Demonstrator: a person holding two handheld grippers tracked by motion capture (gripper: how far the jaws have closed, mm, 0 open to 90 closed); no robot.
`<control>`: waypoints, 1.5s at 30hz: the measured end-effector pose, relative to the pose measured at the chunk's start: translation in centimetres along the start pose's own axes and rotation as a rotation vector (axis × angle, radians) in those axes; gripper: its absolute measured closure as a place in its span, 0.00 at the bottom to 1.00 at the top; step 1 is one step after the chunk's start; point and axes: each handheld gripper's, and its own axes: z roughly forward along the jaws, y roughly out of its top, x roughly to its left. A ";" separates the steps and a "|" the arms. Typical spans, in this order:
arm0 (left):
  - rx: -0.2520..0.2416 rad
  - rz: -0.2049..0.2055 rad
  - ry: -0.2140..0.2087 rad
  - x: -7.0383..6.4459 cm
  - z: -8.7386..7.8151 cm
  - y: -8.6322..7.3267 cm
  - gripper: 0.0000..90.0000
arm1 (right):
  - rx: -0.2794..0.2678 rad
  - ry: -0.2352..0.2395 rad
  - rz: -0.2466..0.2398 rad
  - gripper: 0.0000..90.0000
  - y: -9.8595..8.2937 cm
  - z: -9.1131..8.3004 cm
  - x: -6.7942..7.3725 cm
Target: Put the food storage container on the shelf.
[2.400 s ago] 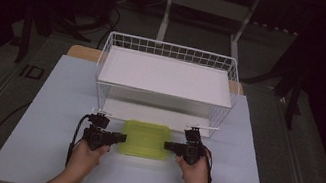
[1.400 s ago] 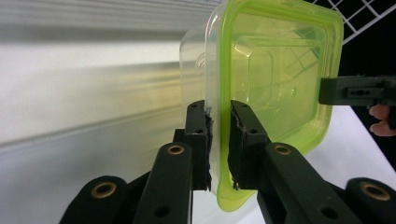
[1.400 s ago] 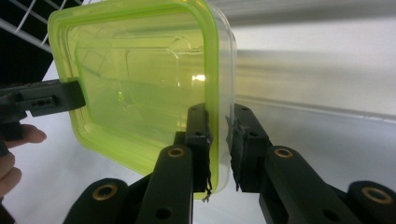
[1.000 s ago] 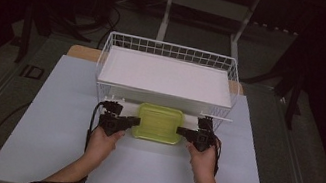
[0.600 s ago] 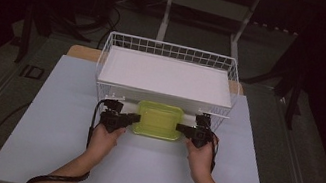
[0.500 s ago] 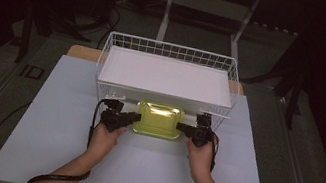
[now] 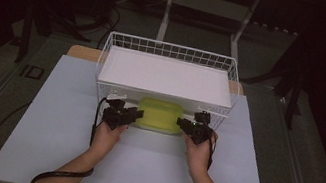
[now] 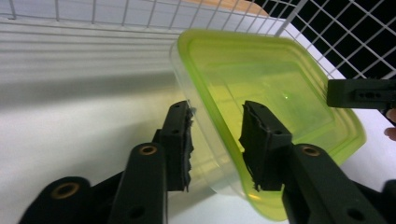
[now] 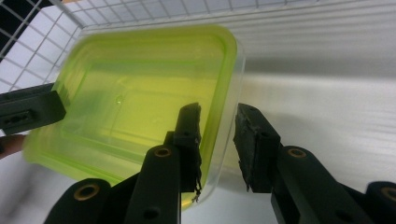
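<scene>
High view: green-lidded container (image 7: 160,115) hangs between left gripper (image 7: 127,114) and right gripper (image 7: 187,125), each pinching a short end, its long axis along the wire basket (image 7: 106,56) front wall, basket just beyond

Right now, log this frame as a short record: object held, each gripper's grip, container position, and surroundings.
object: yellow-green lidded container
left gripper: jaws astride the container's left rim, one above the lid, one below
right gripper: jaws astride its right rim the same way
container position: tilted, far edge up, at the near wall of the white wire basket
surface: white table
basket contents: white liner, nothing else seen
</scene>
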 end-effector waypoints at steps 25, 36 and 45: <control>-0.024 0.049 -0.029 -1.2 -5.0 -0.9 0.46 | 0.003 0.087 -0.102 0.83 -1.4 -3.8 2.2; -0.027 0.118 -0.164 -1.1 -7.7 -2.4 0.25 | 0.071 0.121 -0.150 1.00 -3.7 -3.0 4.2; -0.020 0.222 -0.112 -1.9 -8.0 -4.3 0.01 | 0.108 0.115 -0.164 1.00 -4.8 -0.5 5.1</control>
